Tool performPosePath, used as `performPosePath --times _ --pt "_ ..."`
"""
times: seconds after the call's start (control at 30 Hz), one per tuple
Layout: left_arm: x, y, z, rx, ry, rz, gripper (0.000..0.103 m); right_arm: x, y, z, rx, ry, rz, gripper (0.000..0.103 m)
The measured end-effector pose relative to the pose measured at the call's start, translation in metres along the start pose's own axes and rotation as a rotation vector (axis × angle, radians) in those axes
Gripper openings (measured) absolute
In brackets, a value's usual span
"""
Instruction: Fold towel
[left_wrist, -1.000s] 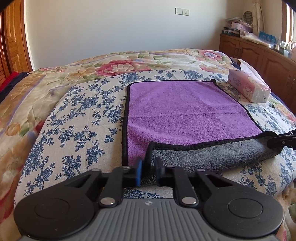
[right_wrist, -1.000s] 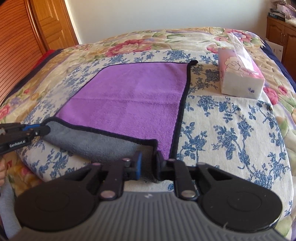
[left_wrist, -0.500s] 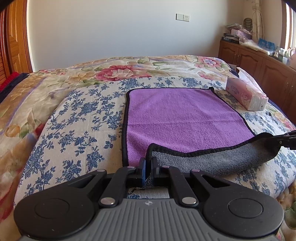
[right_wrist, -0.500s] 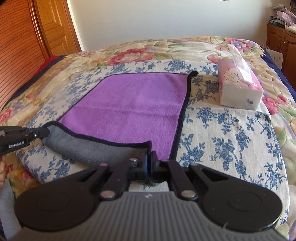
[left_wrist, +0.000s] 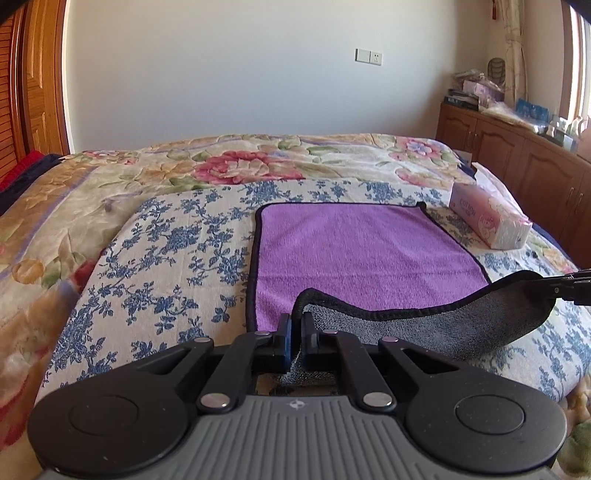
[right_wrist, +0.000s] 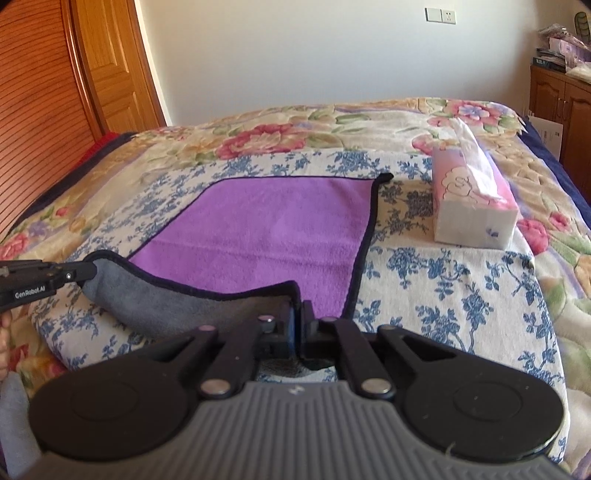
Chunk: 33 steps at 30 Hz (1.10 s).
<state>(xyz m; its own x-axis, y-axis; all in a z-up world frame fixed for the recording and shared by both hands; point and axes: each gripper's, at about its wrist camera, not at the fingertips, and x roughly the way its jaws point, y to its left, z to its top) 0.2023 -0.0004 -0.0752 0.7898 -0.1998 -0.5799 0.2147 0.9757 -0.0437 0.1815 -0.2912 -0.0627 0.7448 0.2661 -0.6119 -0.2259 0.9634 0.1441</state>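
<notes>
Fingers of left gripper (left_wrist: 295, 332) and right gripper (right_wrist: 297, 321) pinch the fluffy towel (left_wrist: 362, 251) corners, its grey underside curling over purple.

The towel (left_wrist: 369, 251) was purple on top with a black edge, and its lifted underside showed grey. Under the towel lay a white cloth (left_wrist: 177, 258) printed with blue flowers, over a cream quilt (left_wrist: 240, 166) with pink and red blooms. Right of the towel stood a pink and white tissue pack (right_wrist: 472, 206).
</notes>
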Motion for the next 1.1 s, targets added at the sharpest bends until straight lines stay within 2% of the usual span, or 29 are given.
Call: performPosePath --times 0.67,1.1 --pt "0.009 -0.006 0.018 0.003 -0.058 -0.015 0.005 0.012 0.001 0.018 -0.051 -0.069 0.011 0.004" --pt "0.026 -0.007 0.031 0.015 -0.07 0.004 0.005 0.018 0.001 0.032 -0.084 -0.098 0.006 0.004"
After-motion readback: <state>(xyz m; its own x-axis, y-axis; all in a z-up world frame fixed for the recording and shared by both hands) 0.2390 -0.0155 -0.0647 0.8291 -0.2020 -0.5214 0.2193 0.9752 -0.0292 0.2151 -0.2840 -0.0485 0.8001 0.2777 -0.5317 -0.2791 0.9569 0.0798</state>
